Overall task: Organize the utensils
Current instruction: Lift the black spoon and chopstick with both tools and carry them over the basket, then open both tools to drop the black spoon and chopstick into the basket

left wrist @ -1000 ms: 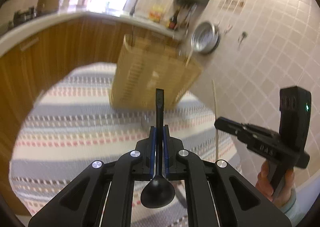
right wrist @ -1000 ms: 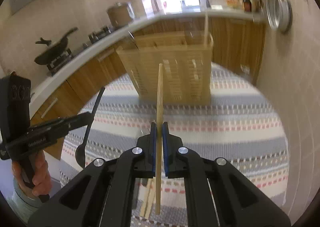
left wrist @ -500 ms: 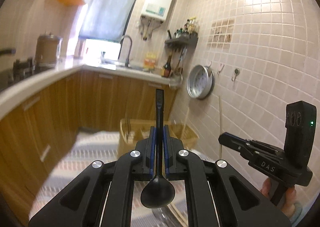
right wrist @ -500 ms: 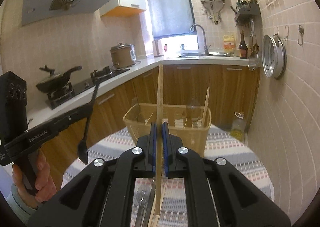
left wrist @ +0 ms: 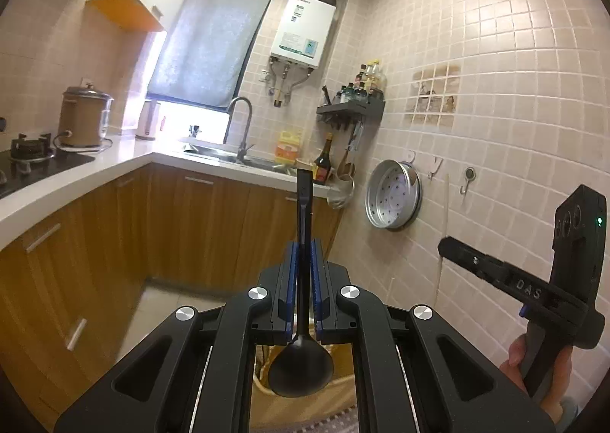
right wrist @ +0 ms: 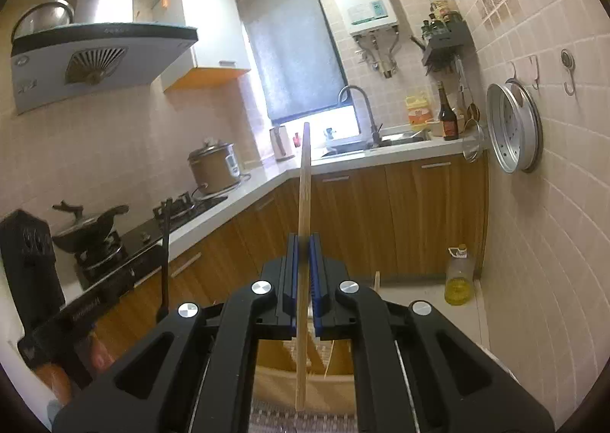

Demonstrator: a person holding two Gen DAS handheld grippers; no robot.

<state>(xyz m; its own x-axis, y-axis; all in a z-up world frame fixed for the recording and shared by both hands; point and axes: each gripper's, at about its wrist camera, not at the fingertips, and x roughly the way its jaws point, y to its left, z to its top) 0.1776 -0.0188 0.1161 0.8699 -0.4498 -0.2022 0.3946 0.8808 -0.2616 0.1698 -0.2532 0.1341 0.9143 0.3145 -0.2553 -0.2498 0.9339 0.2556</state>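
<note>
Left gripper fingers clamp black spoon, bowl behind fingers; right gripper fingers clamp chopstick; oil bottle only in right view.

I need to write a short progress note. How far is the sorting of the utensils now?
Done: at least one wooden stick stands in the basket. In hand: the left tongs are shut on a black spoon, and the right tongs are shut on a chopstick, both held high. Left: both must go into the basket; the table is almost out of view.
</note>
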